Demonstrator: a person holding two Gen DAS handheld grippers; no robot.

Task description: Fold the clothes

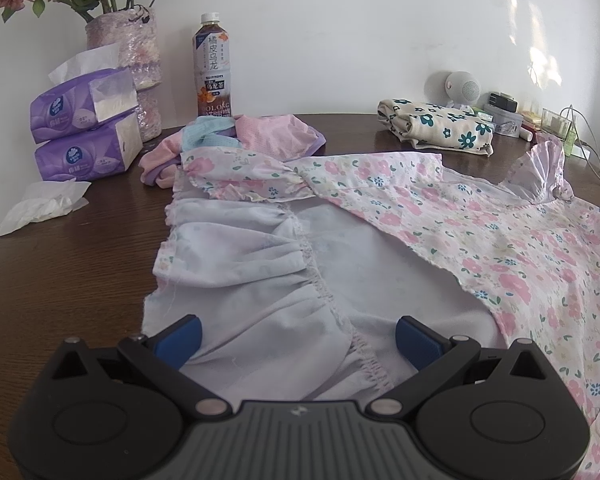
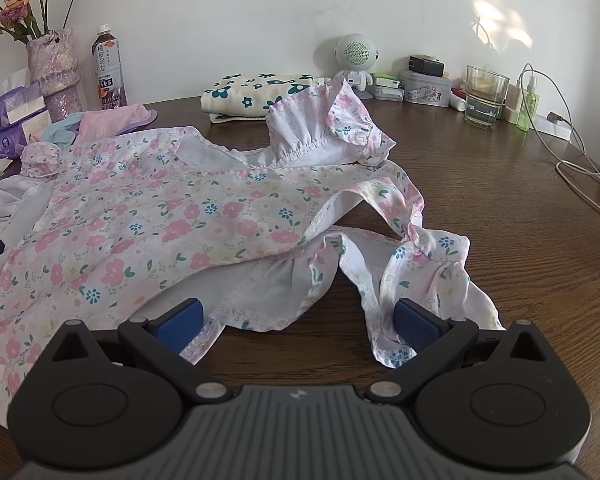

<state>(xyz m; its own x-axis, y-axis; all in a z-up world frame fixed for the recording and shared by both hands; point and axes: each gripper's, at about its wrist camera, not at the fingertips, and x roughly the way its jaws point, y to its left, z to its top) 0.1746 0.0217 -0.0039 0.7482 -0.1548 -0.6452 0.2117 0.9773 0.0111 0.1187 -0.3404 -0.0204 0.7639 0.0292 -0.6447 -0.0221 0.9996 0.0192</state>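
Sprawling across the frame's centre on the table [image 2: 500,200], the floral garment [image 2: 160,216] lies beneath both tongs, left [image 1: 298,340] and right [image 2: 298,326], spread wide, gripping nothing.

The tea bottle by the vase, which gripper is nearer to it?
Left. The left gripper sits at the dress's bottle-side end; the right gripper is farther along, the tea bottle far off to its left.
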